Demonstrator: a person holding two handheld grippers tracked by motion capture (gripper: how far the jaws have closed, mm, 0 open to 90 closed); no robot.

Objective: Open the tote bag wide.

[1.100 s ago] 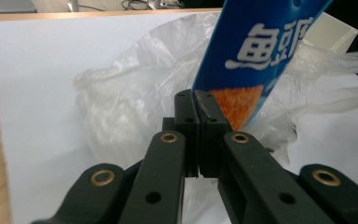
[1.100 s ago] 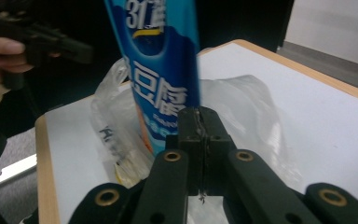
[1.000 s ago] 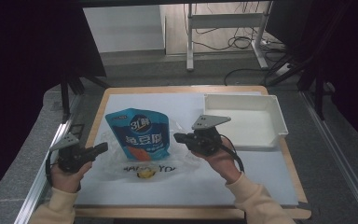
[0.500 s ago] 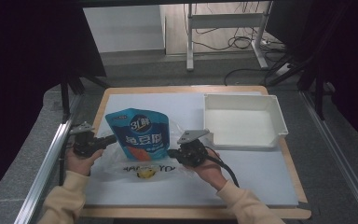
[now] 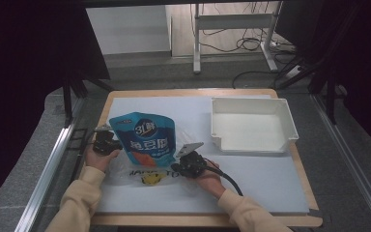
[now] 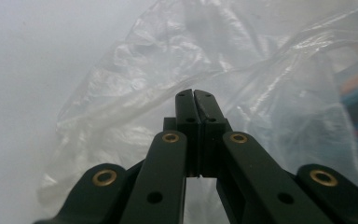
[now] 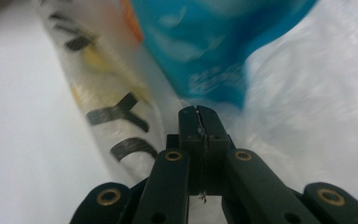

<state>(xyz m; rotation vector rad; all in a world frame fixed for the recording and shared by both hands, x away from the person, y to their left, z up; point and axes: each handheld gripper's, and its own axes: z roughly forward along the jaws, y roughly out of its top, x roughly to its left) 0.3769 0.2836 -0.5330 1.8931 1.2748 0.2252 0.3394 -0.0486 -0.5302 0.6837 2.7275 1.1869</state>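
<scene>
A blue stand-up pouch [image 5: 145, 140] with white lettering lies on a clear plastic bag [image 5: 149, 176] printed in yellow and black, on the white mat. My left gripper [image 5: 115, 144] is at the pouch's left edge. Its jaws [image 6: 195, 93] are shut, with a fold of the clear plastic bag [image 6: 135, 107] pinched at the tips. My right gripper [image 5: 178, 168] is at the pouch's lower right corner. Its jaws [image 7: 198, 111] are pressed together on the film of the plastic bag [image 7: 116, 121], right below the blue pouch [image 7: 214, 42].
A white rectangular tray [image 5: 290, 126] stands at the back right of the mat. The wooden table edge [image 5: 207, 220] runs along the front. Metal rails [image 5: 48, 169] flank the table at the left and right.
The left gripper has moved forward and right up to the pouch's left edge. The right gripper has come left and nearer to the person, down onto the bag. Both now pinch plastic.
</scene>
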